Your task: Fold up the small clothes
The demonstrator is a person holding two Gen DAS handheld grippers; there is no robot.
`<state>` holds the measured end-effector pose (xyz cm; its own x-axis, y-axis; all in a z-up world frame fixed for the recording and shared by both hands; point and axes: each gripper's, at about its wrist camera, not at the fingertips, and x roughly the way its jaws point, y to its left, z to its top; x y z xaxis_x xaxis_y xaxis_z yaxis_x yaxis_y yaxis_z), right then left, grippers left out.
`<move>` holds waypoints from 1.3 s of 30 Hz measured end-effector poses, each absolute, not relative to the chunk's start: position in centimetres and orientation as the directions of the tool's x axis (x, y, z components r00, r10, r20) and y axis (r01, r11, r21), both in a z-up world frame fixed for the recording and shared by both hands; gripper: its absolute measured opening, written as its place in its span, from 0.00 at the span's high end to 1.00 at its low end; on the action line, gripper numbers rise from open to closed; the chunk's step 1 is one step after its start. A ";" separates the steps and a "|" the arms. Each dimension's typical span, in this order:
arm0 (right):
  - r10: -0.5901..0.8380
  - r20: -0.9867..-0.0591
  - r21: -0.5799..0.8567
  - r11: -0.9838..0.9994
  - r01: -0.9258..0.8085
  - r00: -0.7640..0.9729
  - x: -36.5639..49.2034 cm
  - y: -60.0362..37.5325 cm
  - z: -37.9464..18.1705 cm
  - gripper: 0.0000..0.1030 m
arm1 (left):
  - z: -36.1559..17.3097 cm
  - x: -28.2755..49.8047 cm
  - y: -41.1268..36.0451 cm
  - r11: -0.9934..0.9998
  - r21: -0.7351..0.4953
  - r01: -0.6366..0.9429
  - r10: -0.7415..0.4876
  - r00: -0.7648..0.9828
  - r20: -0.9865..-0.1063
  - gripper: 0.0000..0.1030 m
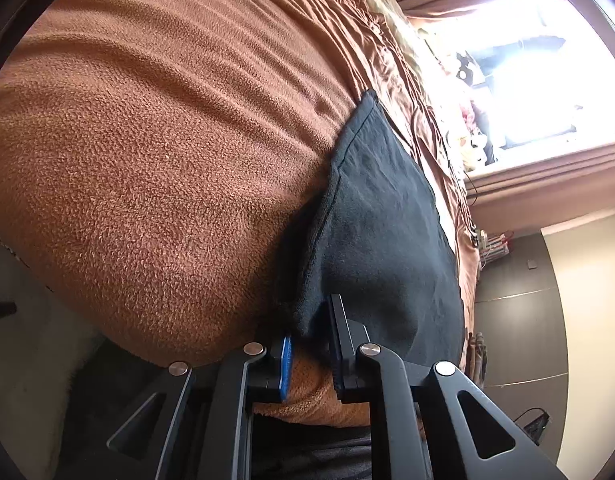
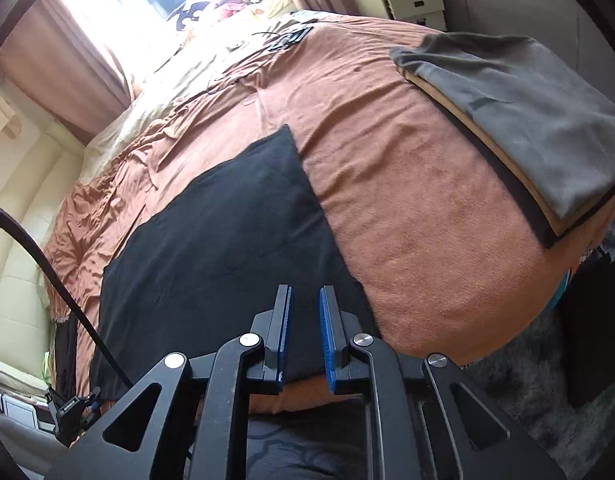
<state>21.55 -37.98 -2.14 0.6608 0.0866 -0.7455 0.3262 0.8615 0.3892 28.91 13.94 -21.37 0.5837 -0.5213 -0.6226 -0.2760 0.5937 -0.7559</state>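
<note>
A black garment [image 1: 379, 220] lies flat on a brown fleece blanket [image 1: 147, 160] that covers a bed. In the left wrist view my left gripper [image 1: 311, 320] is at the garment's near corner. Its jaws stand a little apart, the corner lies loosely between them and the pads do not press on it. In the right wrist view the same black garment [image 2: 227, 240] spreads out as a rough rectangle. My right gripper [image 2: 306, 289] hovers over its near edge, jaws slightly apart, with nothing between the blue pads [image 2: 285, 320].
A folded stack topped by a grey cloth [image 2: 527, 120] sits at the bed's right edge. The brown blanket [image 2: 407, 200] between the stack and the garment is bare. A black cable [image 2: 47, 264] hangs at the left. A nightstand [image 2: 407, 4] stands behind the bed.
</note>
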 end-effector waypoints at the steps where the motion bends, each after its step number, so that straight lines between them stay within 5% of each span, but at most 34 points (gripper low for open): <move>1: 0.083 -0.745 0.370 0.877 0.306 0.662 22.0 -37.0 -1.4 0.89 | -21.4 28.9 13.9 0.594 -0.756 -0.274 -0.520 0.586 -0.621 0.84; 16: 0.241 -0.765 0.311 0.950 0.015 0.598 31.0 -23.3 -1.2 0.89 | -21.6 28.8 14.0 0.576 -0.768 -0.279 -0.528 0.590 -0.611 0.84; 26: 0.228 -0.829 0.244 0.969 -0.037 0.510 38.0 -19.0 -5.2 1.00 | -21.8 28.8 13.7 0.574 -0.768 -0.283 -0.524 0.594 -0.611 0.84; 39: 0.205 -0.892 0.196 0.979 -0.064 0.403 46.0 -16.2 -10.4 1.00 | -21.9 28.8 13.5 0.561 -0.766 -0.313 -0.505 0.604 -0.616 0.84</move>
<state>46.02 -16.17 -10.40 0.4026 0.2046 -0.8922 -0.0640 0.9786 0.1955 28.82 13.47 -21.86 0.6040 -0.5053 -0.6164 -0.3129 0.5609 -0.7665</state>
